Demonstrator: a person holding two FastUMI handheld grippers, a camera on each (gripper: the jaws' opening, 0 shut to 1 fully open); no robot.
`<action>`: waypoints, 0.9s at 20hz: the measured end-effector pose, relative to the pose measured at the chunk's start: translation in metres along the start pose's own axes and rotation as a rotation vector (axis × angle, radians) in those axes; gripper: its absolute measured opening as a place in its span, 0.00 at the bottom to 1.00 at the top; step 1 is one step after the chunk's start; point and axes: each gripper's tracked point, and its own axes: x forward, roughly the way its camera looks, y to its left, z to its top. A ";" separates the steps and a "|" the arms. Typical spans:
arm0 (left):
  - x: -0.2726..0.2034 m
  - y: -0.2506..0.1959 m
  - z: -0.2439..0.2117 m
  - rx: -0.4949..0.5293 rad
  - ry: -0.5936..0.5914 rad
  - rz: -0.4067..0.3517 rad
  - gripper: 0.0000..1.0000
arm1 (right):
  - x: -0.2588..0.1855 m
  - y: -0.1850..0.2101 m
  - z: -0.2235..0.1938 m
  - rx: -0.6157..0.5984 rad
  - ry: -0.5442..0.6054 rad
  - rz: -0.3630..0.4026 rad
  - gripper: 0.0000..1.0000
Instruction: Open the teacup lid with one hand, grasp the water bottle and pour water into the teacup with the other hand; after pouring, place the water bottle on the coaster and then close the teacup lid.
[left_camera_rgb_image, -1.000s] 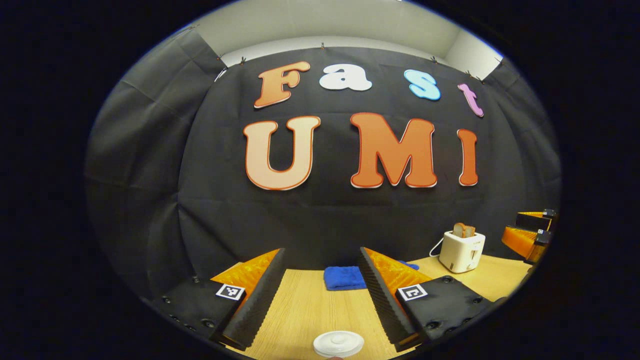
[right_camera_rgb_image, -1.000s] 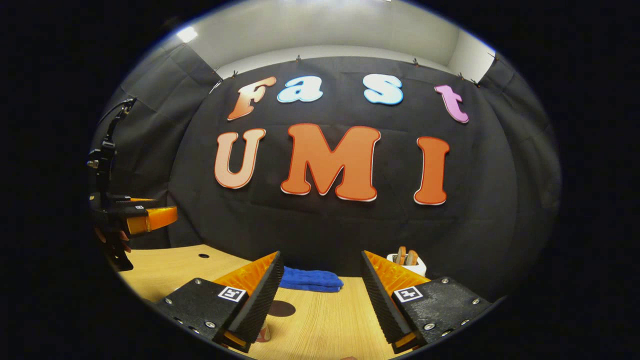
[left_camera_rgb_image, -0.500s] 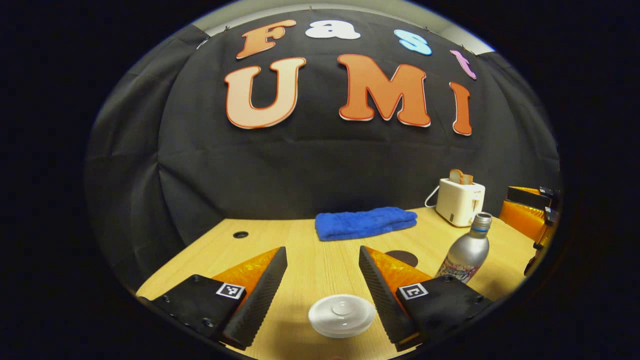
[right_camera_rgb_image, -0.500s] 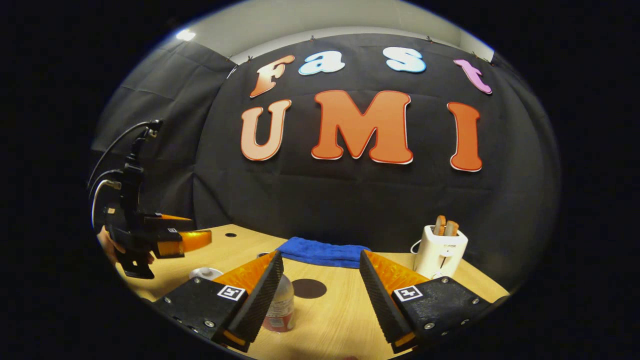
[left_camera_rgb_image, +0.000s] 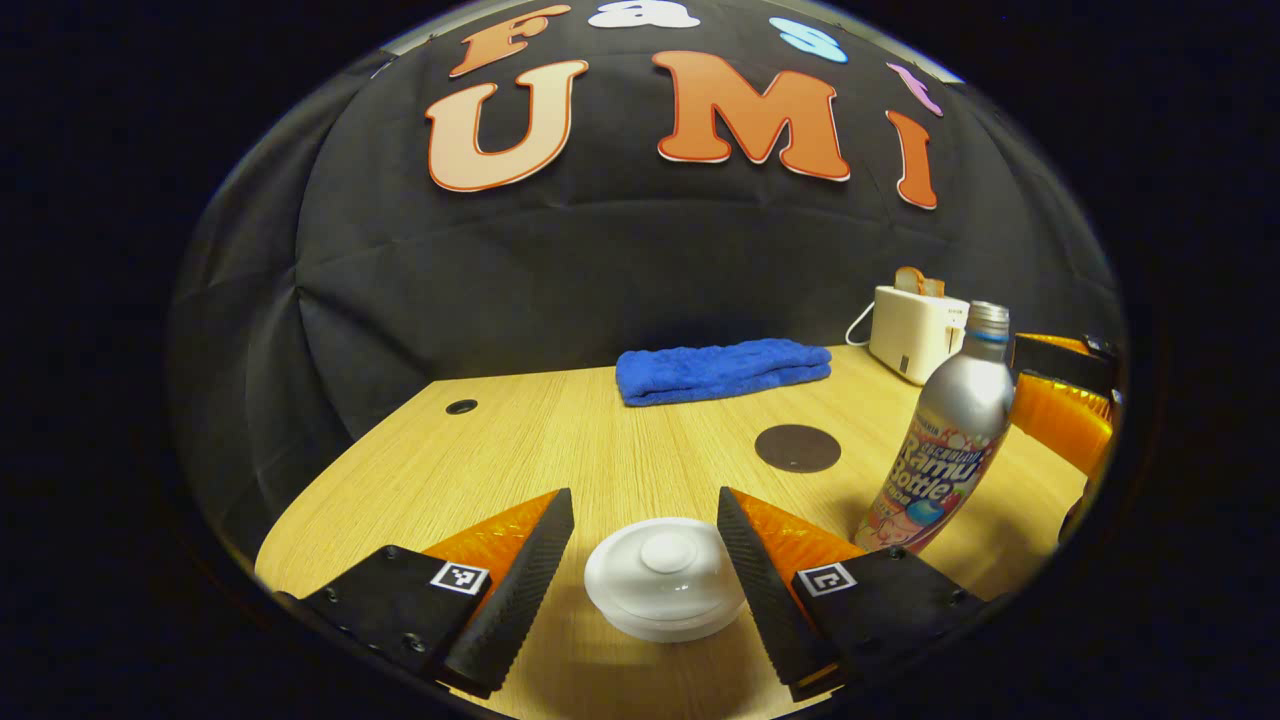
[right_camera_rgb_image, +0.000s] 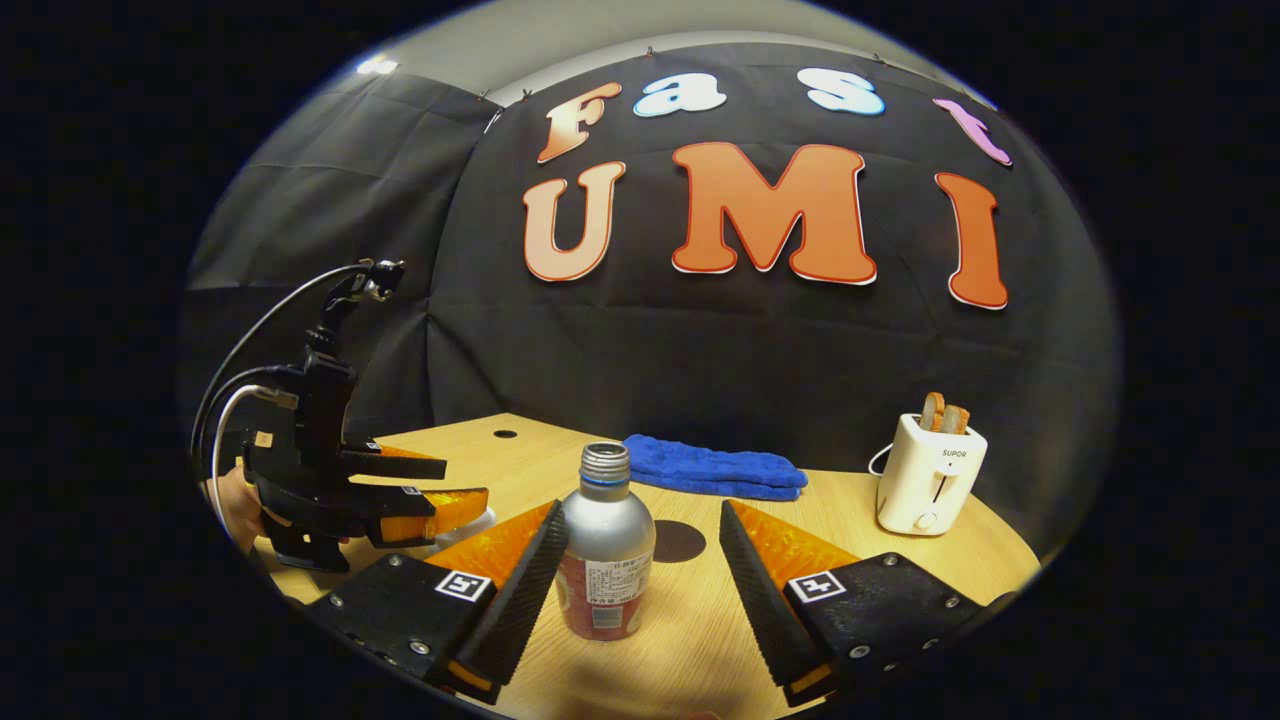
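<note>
The white teacup, with its domed lid (left_camera_rgb_image: 665, 572) on, stands on the wooden table between the fingers of my left gripper (left_camera_rgb_image: 643, 498), which is open and not touching it. The silver water bottle (left_camera_rgb_image: 945, 450) stands upright, uncapped, to the right of the cup. In the right gripper view the bottle (right_camera_rgb_image: 605, 548) stands between the fingers of my open right gripper (right_camera_rgb_image: 641, 508), close to the left pad. A dark round coaster (left_camera_rgb_image: 797, 447) lies behind the bottle, and the coaster (right_camera_rgb_image: 682, 540) is partly hidden by it. The left gripper (right_camera_rgb_image: 452, 484) hovers over the cup.
A folded blue towel (left_camera_rgb_image: 722, 368) lies at the back of the table (left_camera_rgb_image: 560, 440). A white toaster (left_camera_rgb_image: 918, 318) holding bread stands at the back right. A small hole (left_camera_rgb_image: 461, 406) is in the tabletop at the far left. A hand (right_camera_rgb_image: 232, 505) holds the left gripper.
Both grippers have tipped down and moved forward. The lidded cup has come in between the left fingers, and the bottle in between the right fingers. Both stay open.
</note>
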 end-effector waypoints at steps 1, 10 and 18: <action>0.000 0.000 -0.003 0.006 0.010 0.001 0.96 | 0.001 0.002 -0.004 -0.001 0.011 0.007 0.92; 0.010 -0.006 -0.004 -0.010 0.007 -0.004 0.67 | 0.011 0.009 -0.031 -0.009 0.073 0.038 0.93; 0.010 -0.008 0.002 -0.014 -0.023 -0.005 0.37 | 0.023 0.014 -0.048 0.029 0.127 0.057 0.92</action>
